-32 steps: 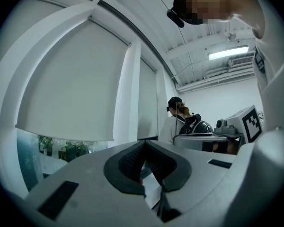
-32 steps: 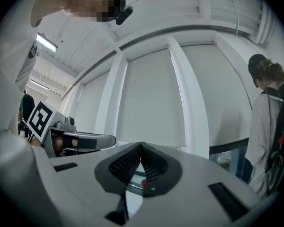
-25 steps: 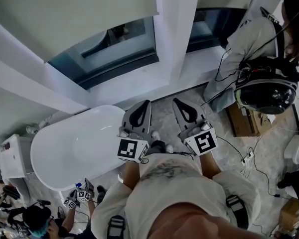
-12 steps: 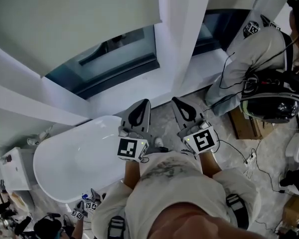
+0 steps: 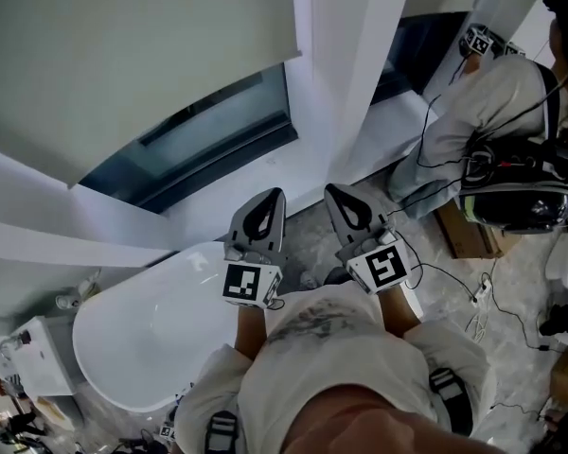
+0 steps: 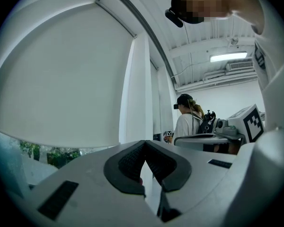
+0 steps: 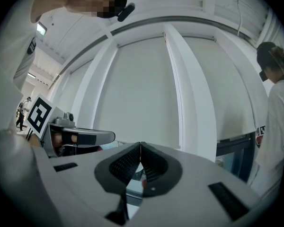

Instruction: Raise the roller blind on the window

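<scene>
Left gripper [image 5: 275,195], right gripper [image 5: 330,189] (two, fingers together); one bathtub [image 5: 151,339].

I can read no words or numbers anywhere; the left gripper [image 5: 273,197] and right gripper [image 5: 333,190] bear only square-patterned marker cubes [image 5: 251,283].

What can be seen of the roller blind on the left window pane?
The roller blind is a plain, pale off-white sheet that looks like matte fabric, flat and without folds. It hangs lowered over most of the window glass; below its straight bottom edge a strip of glass is bare. A white frame post borders its right side. No cord or chain can be made out. Nothing touches it: the left tool and right tool, both shut, are short of it.
</scene>
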`<action>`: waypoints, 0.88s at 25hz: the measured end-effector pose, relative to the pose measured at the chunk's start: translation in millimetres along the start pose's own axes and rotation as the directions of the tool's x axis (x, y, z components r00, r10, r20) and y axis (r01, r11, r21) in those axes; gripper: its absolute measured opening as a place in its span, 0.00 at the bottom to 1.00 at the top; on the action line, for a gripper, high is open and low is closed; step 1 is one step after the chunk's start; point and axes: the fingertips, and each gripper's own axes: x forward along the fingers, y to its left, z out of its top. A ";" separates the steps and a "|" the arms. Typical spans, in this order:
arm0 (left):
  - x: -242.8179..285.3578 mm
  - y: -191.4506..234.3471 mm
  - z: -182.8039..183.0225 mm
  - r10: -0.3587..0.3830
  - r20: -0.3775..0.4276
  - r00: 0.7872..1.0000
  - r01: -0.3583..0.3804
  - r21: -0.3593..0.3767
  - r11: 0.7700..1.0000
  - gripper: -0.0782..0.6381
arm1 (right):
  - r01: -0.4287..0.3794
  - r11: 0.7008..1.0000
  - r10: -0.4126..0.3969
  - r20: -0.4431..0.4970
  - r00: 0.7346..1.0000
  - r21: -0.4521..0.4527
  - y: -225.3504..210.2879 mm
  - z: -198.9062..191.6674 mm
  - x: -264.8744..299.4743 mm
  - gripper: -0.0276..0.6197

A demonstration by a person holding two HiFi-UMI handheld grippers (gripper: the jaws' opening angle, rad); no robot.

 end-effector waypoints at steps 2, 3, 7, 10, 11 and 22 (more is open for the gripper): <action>8.9 5.9 -2.0 -0.012 -0.004 1.000 0.012 -0.008 1.000 0.12 | 0.014 1.000 -0.014 0.016 1.000 -0.003 -5.5 2.2 8.8 0.14; 13.2 8.5 -3.1 -0.018 -0.006 1.000 0.018 -0.012 1.000 0.12 | 0.020 1.000 -0.020 0.018 1.000 -0.004 -8.1 2.8 12.5 0.14; 31.9 17.7 -6.0 -0.036 -0.011 0.999 0.035 -0.029 0.999 0.12 | 0.037 0.999 -0.037 -0.008 0.999 -0.006 -20.9 0.8 25.2 0.14; 46.6 22.8 -7.5 -0.039 -0.011 0.999 0.038 -0.033 0.999 0.12 | 0.036 0.999 -0.036 -0.023 0.999 -0.004 -32.3 -3.0 33.7 0.14; 51.9 25.2 -8.4 -0.036 -0.010 0.999 0.036 -0.032 0.999 0.12 | 0.035 0.999 -0.035 -0.020 0.999 -0.004 -36.6 -3.8 37.4 0.14; 109.1 57.1 -13.3 0.012 -0.021 1.000 -0.013 -0.019 1.000 0.12 | -0.014 1.000 0.014 -0.031 0.999 -0.002 -81.7 -11.0 85.6 0.14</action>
